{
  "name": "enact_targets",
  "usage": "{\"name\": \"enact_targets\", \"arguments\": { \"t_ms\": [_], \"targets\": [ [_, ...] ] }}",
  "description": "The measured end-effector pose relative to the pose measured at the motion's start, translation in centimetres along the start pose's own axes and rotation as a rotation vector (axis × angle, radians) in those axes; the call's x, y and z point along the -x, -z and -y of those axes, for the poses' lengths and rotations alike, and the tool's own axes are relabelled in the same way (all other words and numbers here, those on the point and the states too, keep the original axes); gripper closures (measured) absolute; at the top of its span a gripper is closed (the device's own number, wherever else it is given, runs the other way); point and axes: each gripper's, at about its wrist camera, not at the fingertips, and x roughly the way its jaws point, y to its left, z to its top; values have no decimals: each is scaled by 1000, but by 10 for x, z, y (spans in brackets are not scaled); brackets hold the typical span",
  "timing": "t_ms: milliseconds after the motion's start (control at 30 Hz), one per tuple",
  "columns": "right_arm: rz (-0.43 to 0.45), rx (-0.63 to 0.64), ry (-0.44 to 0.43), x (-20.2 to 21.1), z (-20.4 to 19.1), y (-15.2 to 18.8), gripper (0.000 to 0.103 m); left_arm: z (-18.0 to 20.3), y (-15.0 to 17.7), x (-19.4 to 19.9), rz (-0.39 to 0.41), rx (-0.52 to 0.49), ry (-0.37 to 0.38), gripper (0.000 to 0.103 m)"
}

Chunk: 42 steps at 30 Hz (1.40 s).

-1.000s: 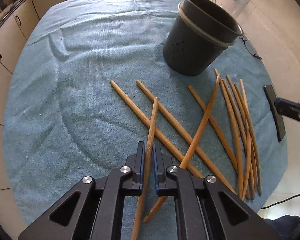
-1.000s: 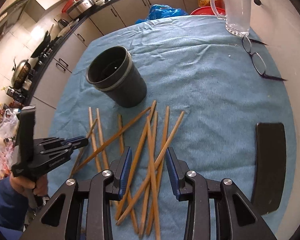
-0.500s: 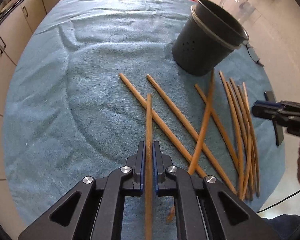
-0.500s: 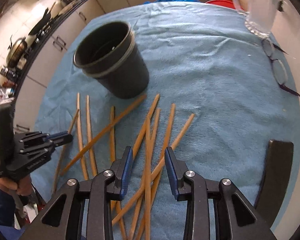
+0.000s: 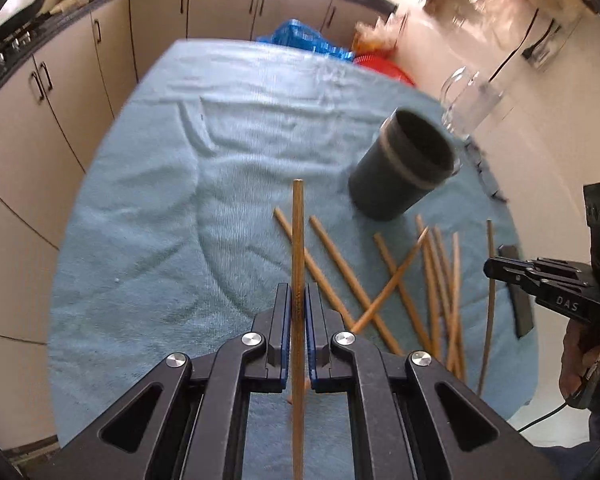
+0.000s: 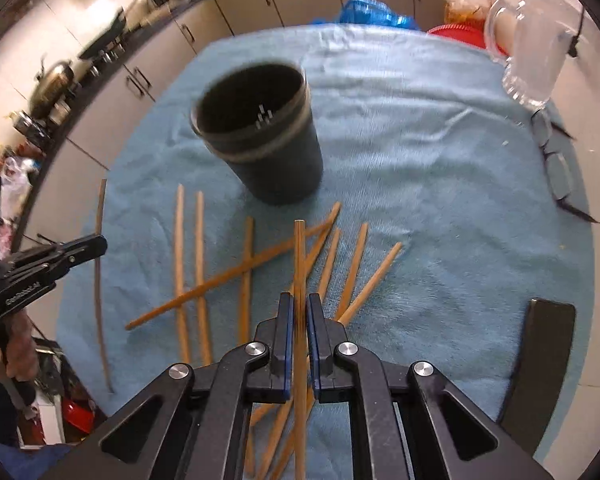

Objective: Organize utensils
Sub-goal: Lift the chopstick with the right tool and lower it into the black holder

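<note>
My left gripper (image 5: 298, 300) is shut on a wooden chopstick (image 5: 298, 240) and holds it lifted above the blue towel (image 5: 148, 220), pointing forward. My right gripper (image 6: 299, 308) is shut on another chopstick (image 6: 299, 256), also raised off the towel. Several more chopsticks (image 6: 198, 264) lie scattered on the towel in front of the dark round holder (image 6: 260, 136), which stands upright and open; it also shows in the left wrist view (image 5: 404, 168). Each gripper shows in the other's view, the right one (image 5: 540, 280) and the left one (image 6: 48, 264), each with its chopstick.
A glass pitcher (image 6: 536, 52) stands at the far right. Eyeglasses (image 6: 556, 160) lie by the towel's right edge. A flat black object (image 6: 544, 360) lies at the near right. A blue bag (image 6: 372, 12) and a red item (image 6: 460, 34) sit behind the towel. Kitchen cabinets run along the left.
Both grippers have risen and tilted up. The left lifted its chopstick clear of the towel. The right closed on a chopstick from the pile and raised it.
</note>
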Motion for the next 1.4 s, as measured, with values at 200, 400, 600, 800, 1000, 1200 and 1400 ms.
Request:
{"name": "enact_targets", "arguments": {
  "t_ms": [200,400,600,800,1000,1200,1400],
  "targets": [
    [144,-46,-54,59,7,15,96,18,1,36,81,-1,13,97],
    [244,-91,-80,96,10,25,96,33,3,68,143,-11,24,97],
    [310,-106,-93,120,15,31,96,44,-1,89,188,-22,31,97],
    [349,-102,-103,135,18,29,96,55,-9,99,213,-34,28,97],
    [395,-78,-130,155,15,18,96,68,-25,112,236,-63,35,97],
    [435,-98,-179,175,17,-3,96,84,-53,129,266,-94,71,97],
    [494,-102,-195,199,15,-31,96,100,-88,139,292,-121,102,97]
  ]
}}
